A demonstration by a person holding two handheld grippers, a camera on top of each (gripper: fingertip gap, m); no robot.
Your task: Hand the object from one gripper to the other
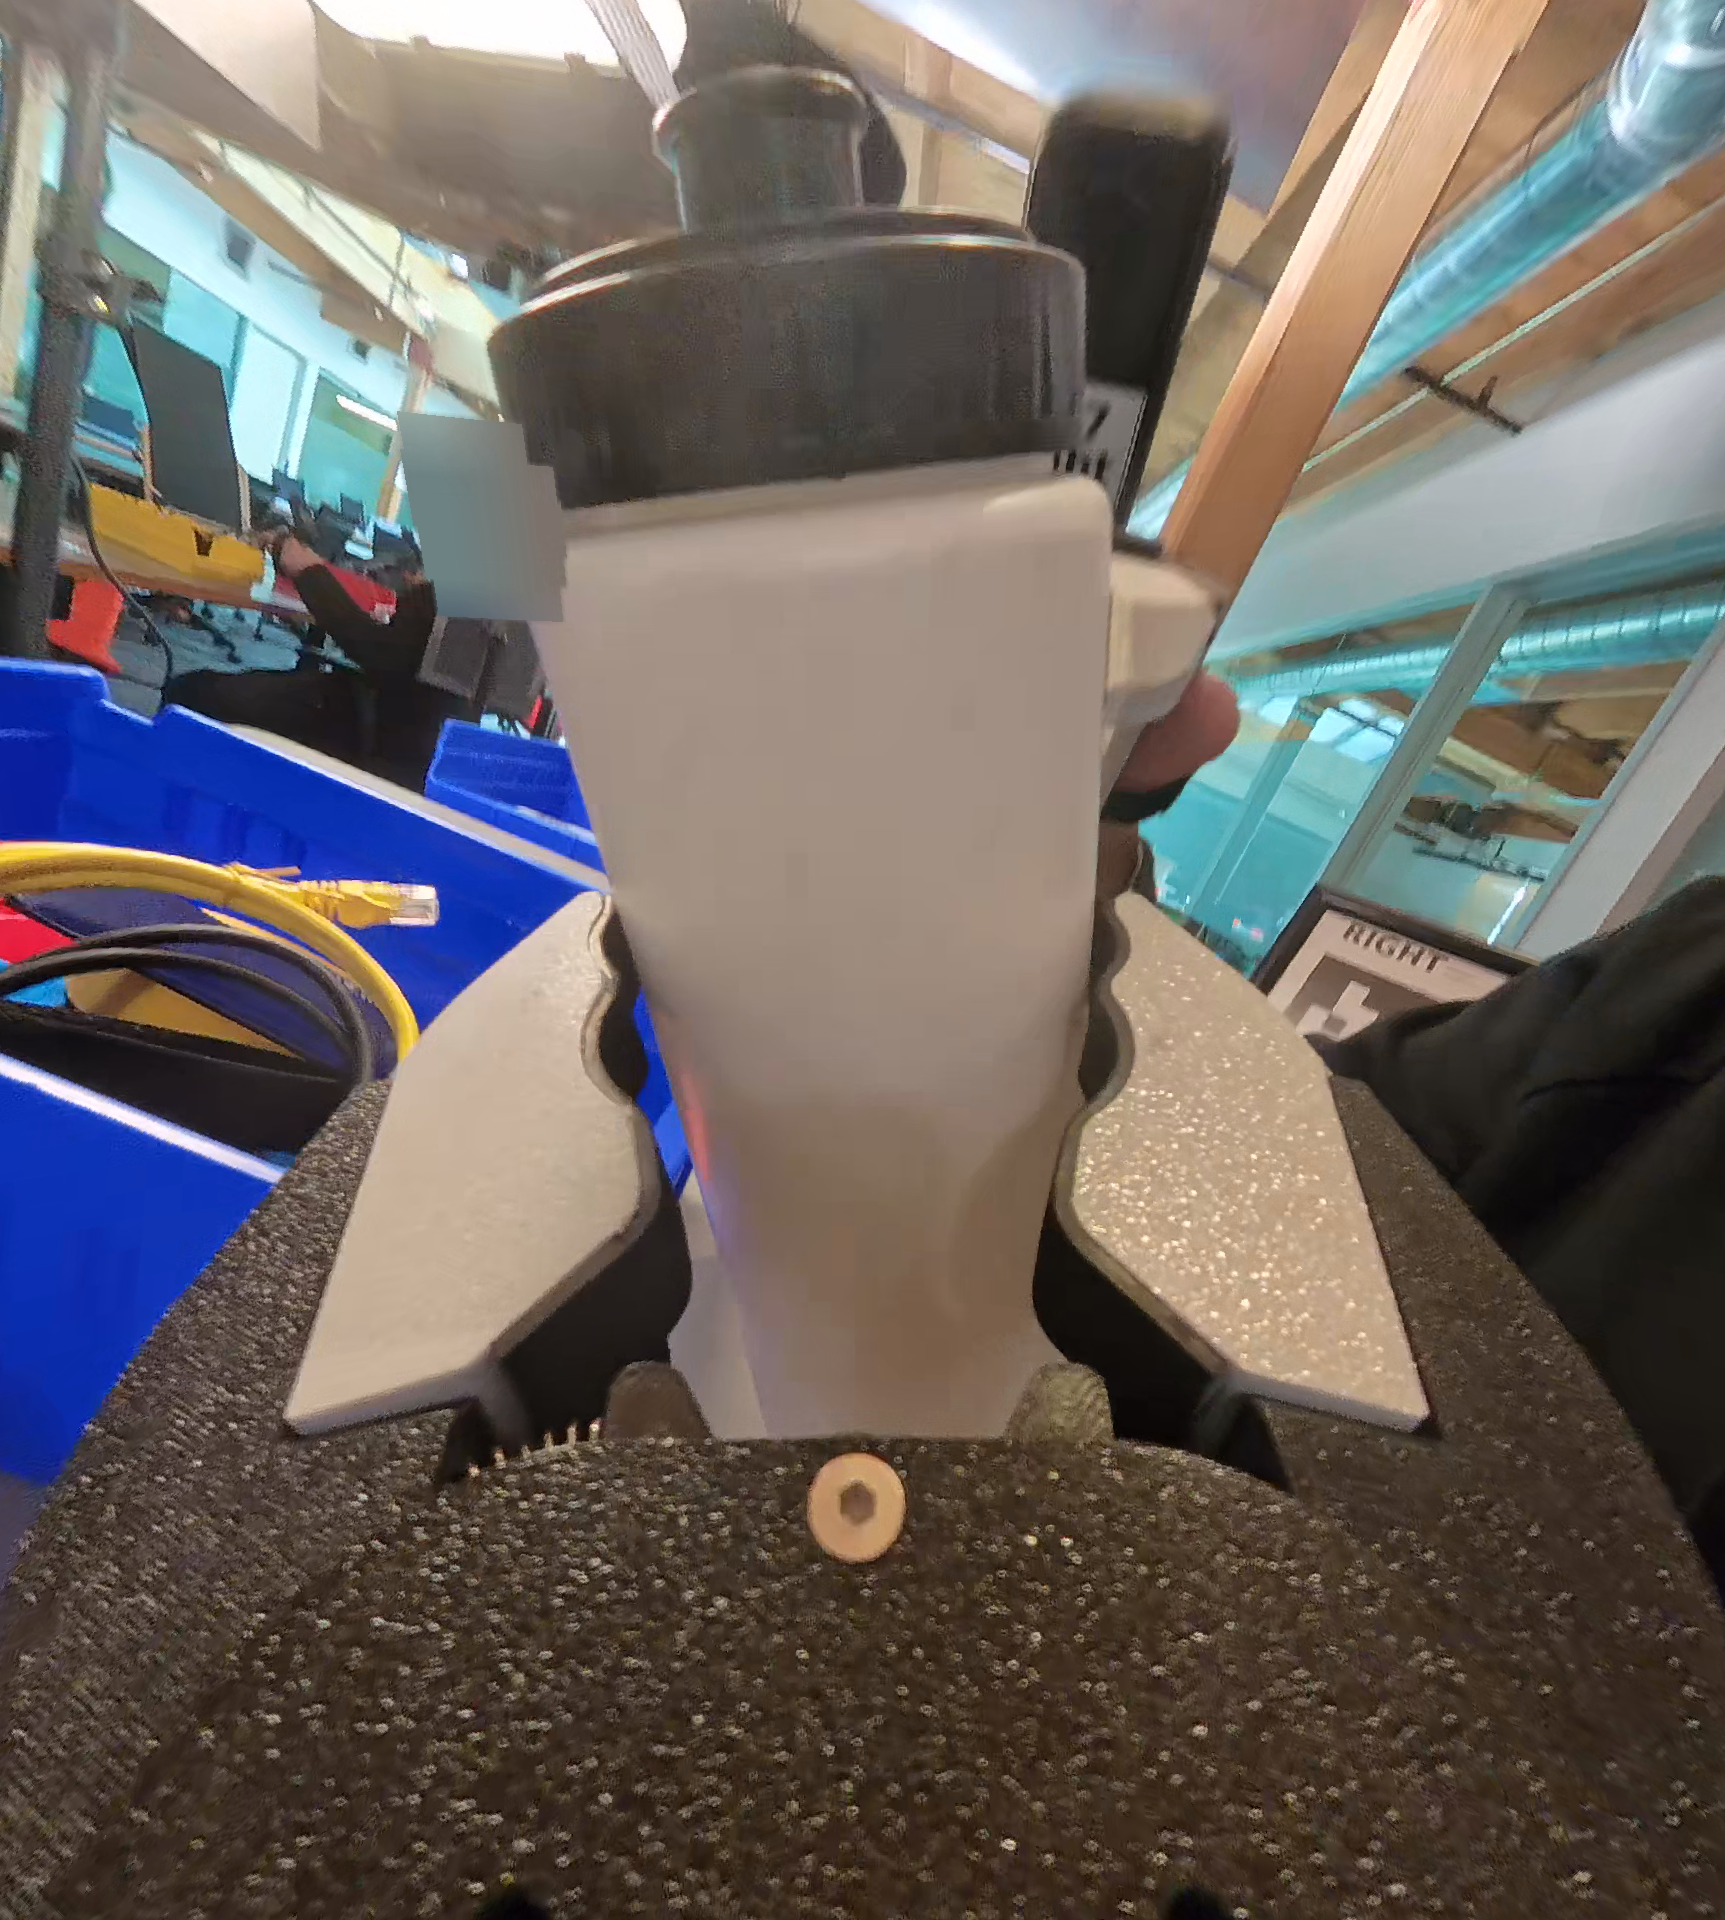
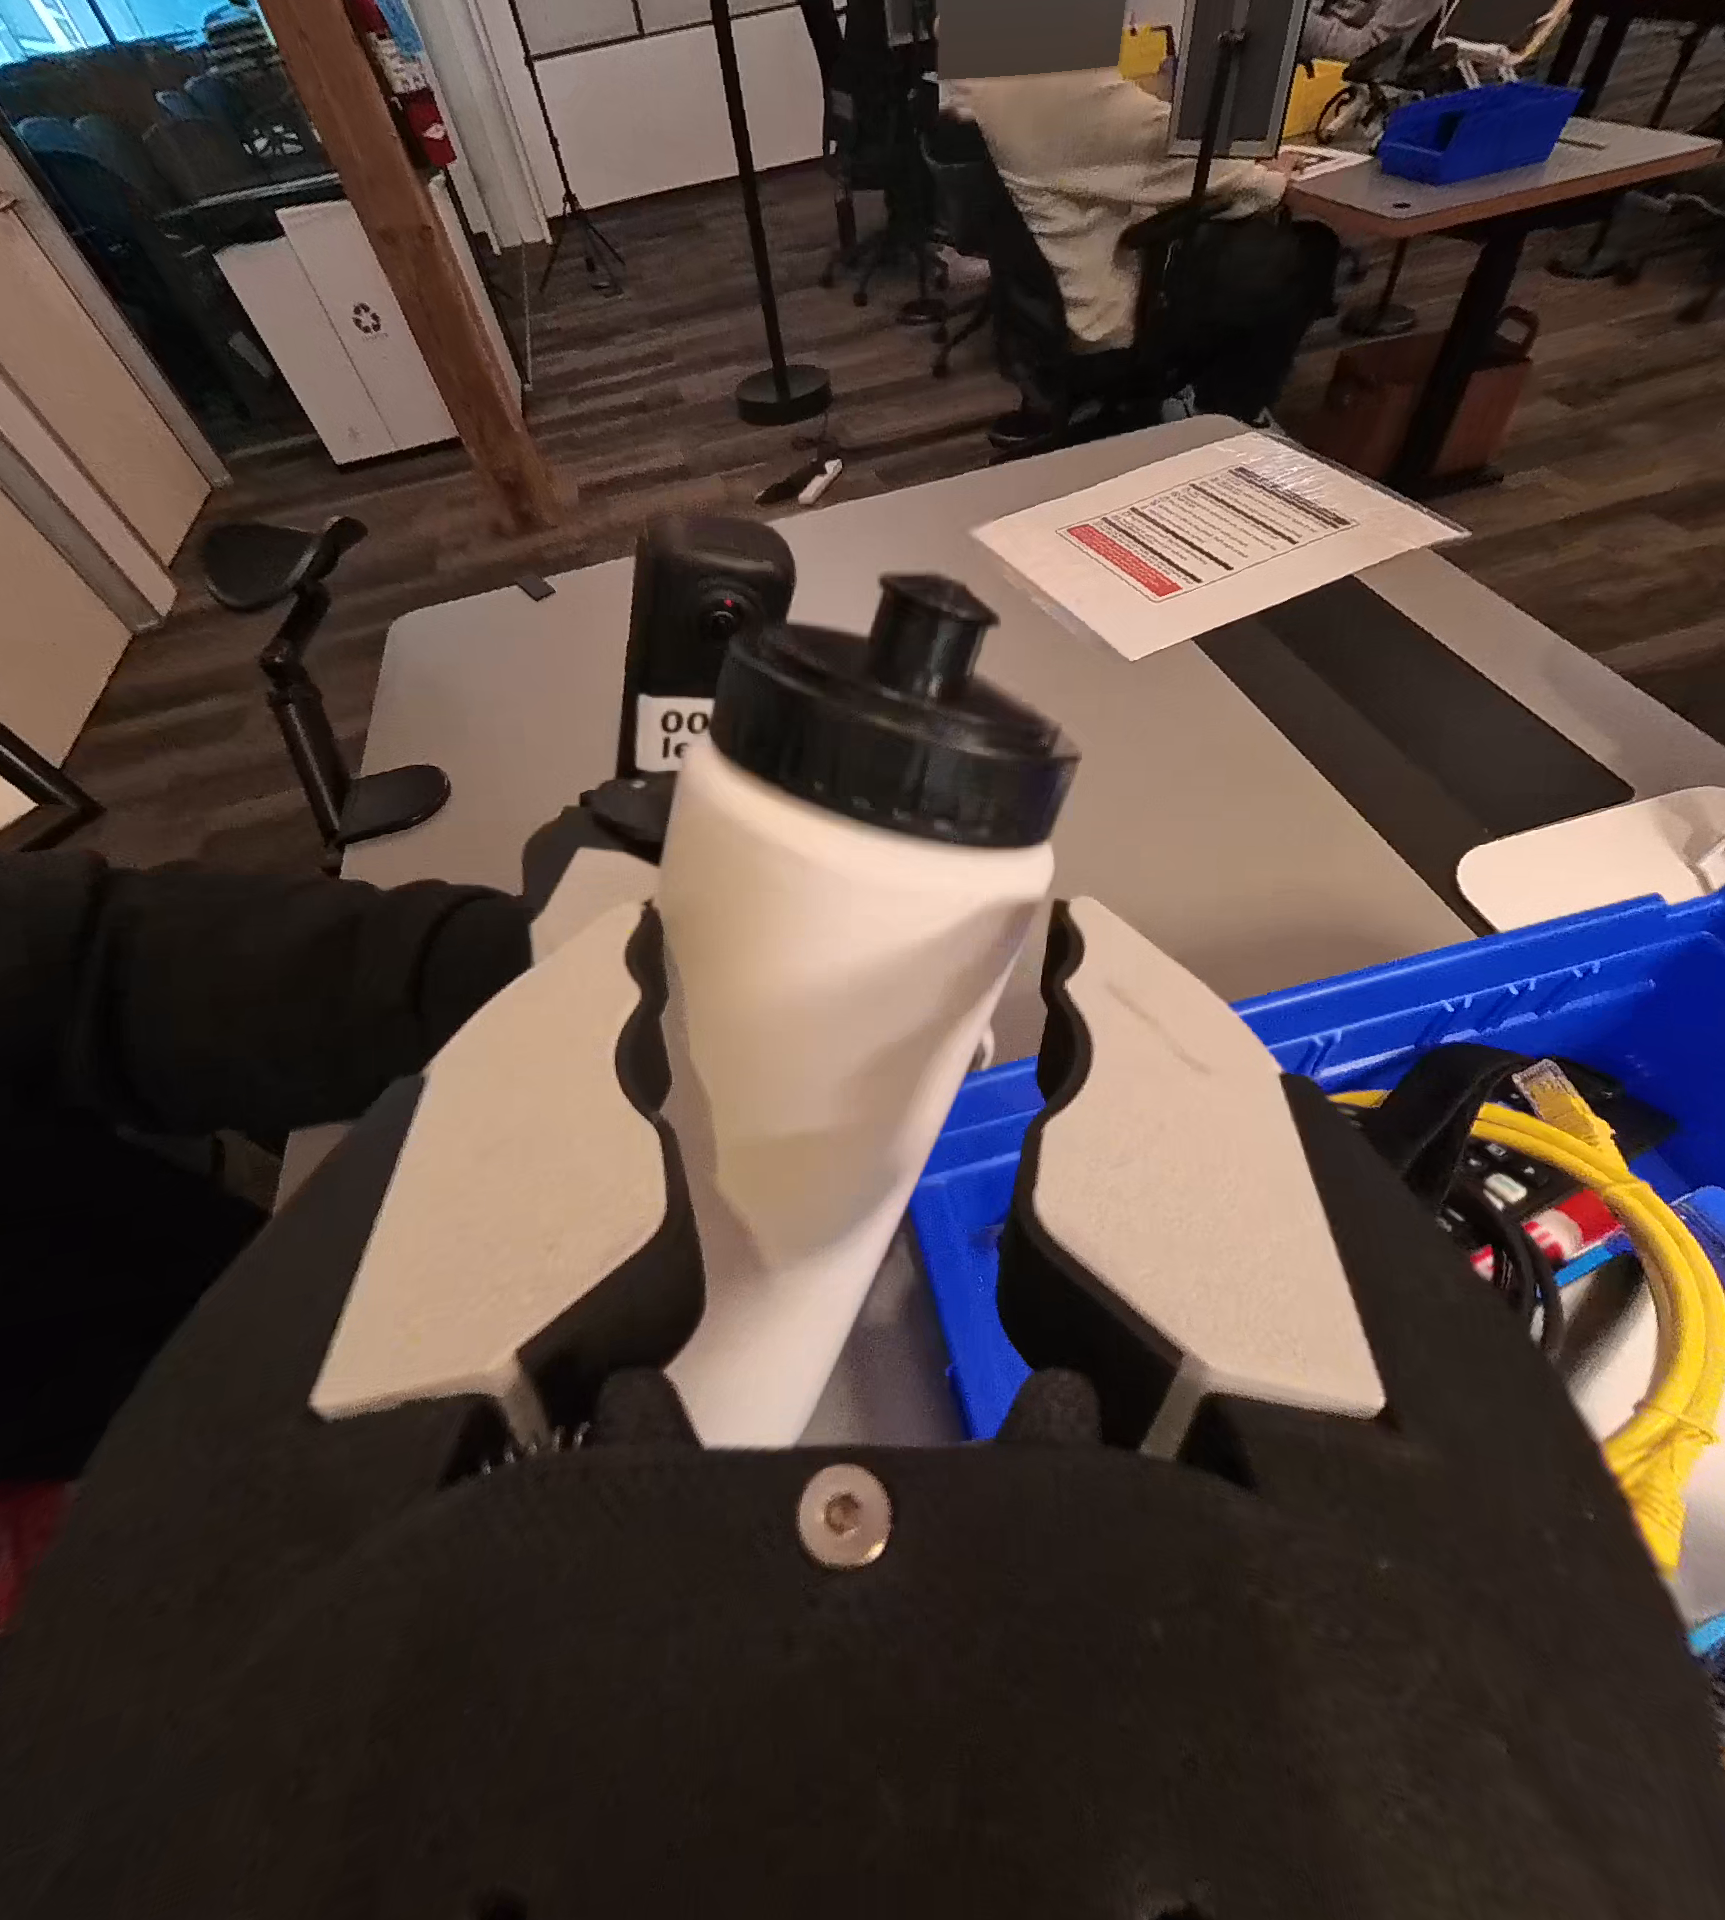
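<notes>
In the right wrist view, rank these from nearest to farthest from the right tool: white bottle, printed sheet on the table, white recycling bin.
1. White bottle: between the fingers of the right tool.
2. Printed sheet: ahead and right, flat on the grey table.
3. White recycling bin: far left, on the floor beyond the table.

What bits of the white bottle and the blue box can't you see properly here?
- Bottle bottom: left wrist view, hidden behind the left hand-held gripper.
- Right hand-held gripper: right wrist view, cannot tell whether its right finger touches the bottle.
- Blue bin contents: right wrist view, cut off by the edge, partly under the yellow cable.
- Bottle cap: left wrist view, blurred.
</notes>
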